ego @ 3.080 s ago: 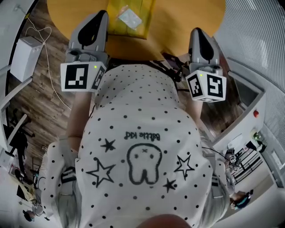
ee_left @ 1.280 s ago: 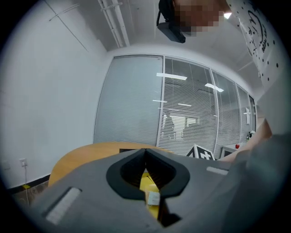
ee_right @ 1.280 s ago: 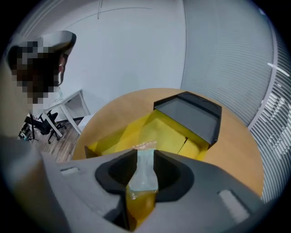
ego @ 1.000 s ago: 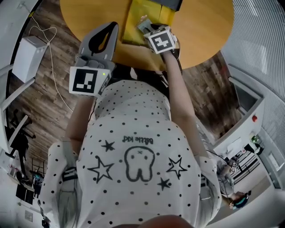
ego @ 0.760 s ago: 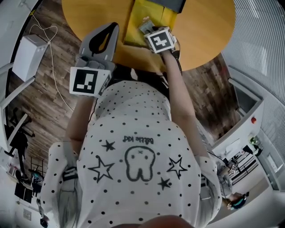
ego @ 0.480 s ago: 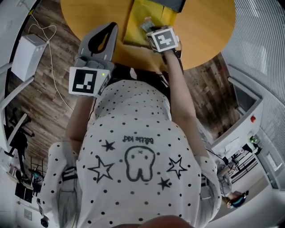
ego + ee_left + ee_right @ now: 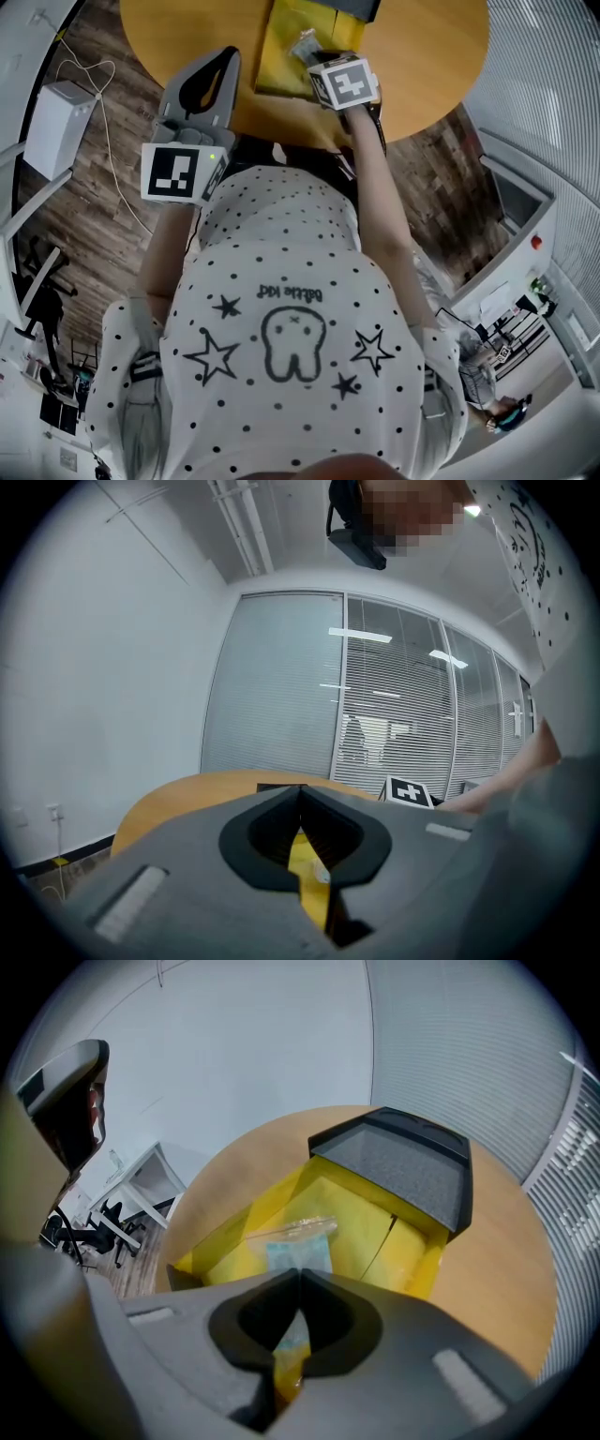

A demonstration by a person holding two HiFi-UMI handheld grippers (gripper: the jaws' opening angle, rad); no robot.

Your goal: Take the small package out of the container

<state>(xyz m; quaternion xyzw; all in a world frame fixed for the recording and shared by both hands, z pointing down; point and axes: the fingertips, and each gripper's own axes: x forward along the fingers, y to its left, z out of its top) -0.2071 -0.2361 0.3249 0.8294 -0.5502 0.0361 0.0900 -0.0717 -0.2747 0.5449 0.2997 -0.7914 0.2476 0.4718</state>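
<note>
Small package (image 7: pixel 298 1241): pinched at its near end between the closed jaws of the right tool (image 7: pixel 298 1279), which is angled steeply down into the container (image 7: pixel 217 1237). Grasp step complete, by the look of it. Extraction not yet done, with the package inside the yellow walls, near the middle of the floor. Whether lifted clear of that floor or resting on it: not discernible.

Next move, as a judgement: a straight lift with a firm grip, high enough to clear the front wall, then withdrawal over the open desk (image 7: pixel 502 1269). Thin film liable to slip or tear under a sideways tug.

Left tool (image 7: pixel 300 791): jaws together, nothing between them, held roughly level over the near edge of the desk, to the left of the container and not touching it.

Appearance of the package: flat clear plastic bag, pale blue contents, crinkled transparent strip along the far edge. Probably light and limp, likely to droop from the pinch.

Container: bright yellow, open-topped, with a dark grey lid (image 7: pixel 403 1168) tipped back at the far side.

Desk: round, orange-brown wood.
</note>
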